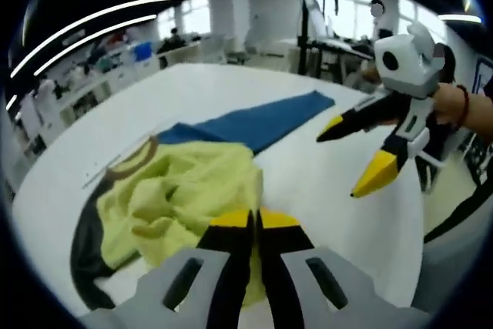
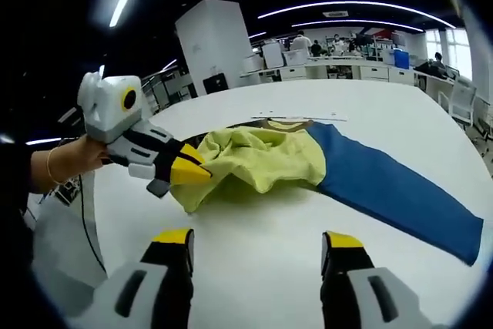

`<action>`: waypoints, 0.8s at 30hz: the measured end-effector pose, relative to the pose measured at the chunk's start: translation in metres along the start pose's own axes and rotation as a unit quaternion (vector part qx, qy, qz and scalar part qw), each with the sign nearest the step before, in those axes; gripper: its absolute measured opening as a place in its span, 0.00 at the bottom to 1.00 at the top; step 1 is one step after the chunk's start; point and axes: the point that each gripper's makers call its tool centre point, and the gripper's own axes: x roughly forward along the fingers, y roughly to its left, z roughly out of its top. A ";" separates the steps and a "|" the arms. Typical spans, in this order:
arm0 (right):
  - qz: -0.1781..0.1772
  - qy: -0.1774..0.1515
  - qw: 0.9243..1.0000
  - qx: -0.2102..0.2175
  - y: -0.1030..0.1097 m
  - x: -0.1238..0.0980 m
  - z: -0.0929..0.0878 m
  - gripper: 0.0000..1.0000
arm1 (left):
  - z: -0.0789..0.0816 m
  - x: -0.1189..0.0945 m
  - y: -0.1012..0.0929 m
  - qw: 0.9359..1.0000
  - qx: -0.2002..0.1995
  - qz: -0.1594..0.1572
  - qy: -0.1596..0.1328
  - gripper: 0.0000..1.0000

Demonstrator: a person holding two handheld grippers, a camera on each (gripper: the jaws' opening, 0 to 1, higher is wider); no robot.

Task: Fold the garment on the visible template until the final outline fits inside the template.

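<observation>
Left gripper view puts your left gripper (image 1: 255, 225) at six o'clock with its yellow-tipped jaws pressed together on a fold of the yellow garment (image 1: 189, 190), which is bunched in a soft heap on the white table (image 1: 323, 190). Your right gripper (image 1: 356, 156) comes in at three o'clock, jaws spread apart and holding nothing, above bare tabletop just beside the heap. A blue sleeve (image 1: 266, 122) stretches flat from the pile toward one o'clock, and a dark sleeve or trim (image 1: 85, 248) curls out at eight o'clock.

In the right gripper view your right gripper (image 2: 258, 240) stands wide at six o'clock over the table (image 2: 254, 229), with the garment (image 2: 254, 156) ahead at the centre, the blue sleeve (image 2: 393, 186) running to four o'clock, and the left gripper (image 2: 189, 171) at nine o'clock, nipped onto the near edge of the cloth.

Judging by the wrinkles, this is light, limp knit: it should sag and drag rather than hold a shape, so a pinch in the middle will only lift a tent. You would do better taking a hem, shoulder seam or cuff, one corner per gripper, and pulling it taut before laying it down.

No template outline can be made out on the table; it may lie under the cloth. The garment's far edge and brown collar (image 1: 135, 161) are partly buried in folds.
</observation>
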 end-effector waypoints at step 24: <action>0.054 -0.018 0.997 0.055 0.040 0.002 -0.002 0.35 | 0.026 0.025 -0.046 0.997 -0.070 -0.019 -0.034 0.00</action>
